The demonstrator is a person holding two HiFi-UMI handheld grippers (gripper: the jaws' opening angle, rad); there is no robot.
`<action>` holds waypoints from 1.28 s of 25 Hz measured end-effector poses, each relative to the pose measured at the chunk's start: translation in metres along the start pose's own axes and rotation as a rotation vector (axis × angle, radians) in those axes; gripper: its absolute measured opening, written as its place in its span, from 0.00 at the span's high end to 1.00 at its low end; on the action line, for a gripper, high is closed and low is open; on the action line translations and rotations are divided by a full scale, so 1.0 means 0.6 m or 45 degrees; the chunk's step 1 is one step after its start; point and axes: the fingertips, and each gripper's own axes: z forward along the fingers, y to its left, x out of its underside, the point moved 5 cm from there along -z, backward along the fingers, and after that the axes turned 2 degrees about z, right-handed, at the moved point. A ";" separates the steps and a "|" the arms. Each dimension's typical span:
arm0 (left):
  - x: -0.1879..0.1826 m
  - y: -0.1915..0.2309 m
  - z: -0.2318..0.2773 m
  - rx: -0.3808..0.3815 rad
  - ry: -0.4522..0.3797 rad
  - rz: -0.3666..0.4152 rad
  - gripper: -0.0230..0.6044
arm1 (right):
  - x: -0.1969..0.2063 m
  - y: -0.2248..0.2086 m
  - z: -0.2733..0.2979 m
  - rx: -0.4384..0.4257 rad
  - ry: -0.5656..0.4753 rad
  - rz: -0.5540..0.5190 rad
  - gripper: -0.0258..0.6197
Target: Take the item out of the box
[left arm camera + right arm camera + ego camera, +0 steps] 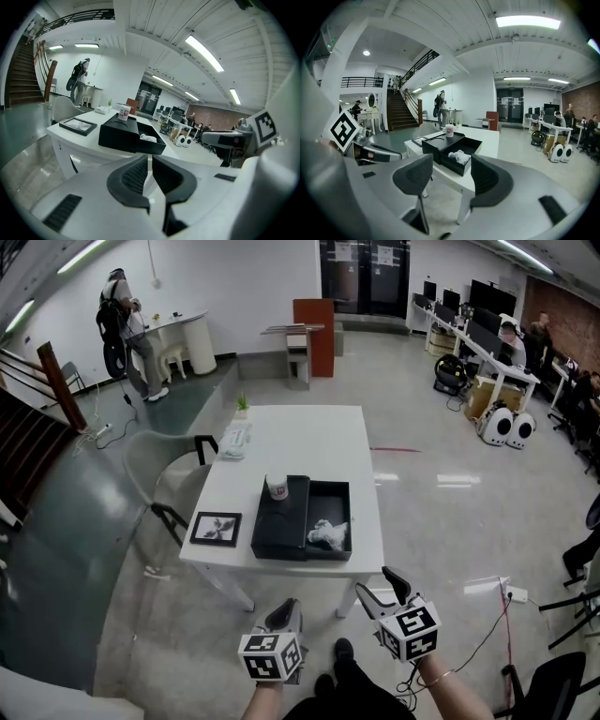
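I stand on a glossy grey floor (pixel 441 512) in an open office, a staircase (pixel 28 437) at my left and desks (pixel 497 357) off to the right. The white counter (pixel 309 442) ahead carries an open black box (pixel 281 549). A framed picture (pixel 216 529) lies left of it, a cup (pixel 277 487) stands on its left half, and the crumpled white item (pixel 328 532) lies in the right half. My left tool (pixel 284 615) is nearly closed on nothing and my right tool (pixel 380 587) gapes wide and empty, both short of the counter.
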 end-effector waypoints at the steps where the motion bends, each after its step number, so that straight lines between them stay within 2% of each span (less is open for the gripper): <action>1: -0.003 0.003 0.004 -0.003 -0.001 0.001 0.91 | -0.004 -0.003 0.008 -0.004 0.000 -0.012 0.58; 21: -0.064 0.059 0.090 -0.121 -0.016 -0.073 0.91 | -0.062 -0.057 0.218 -0.231 0.139 -0.309 0.58; 32: -0.068 0.086 0.101 -0.201 -0.023 -0.154 0.91 | -0.025 -0.056 0.304 -0.413 0.349 -0.525 0.58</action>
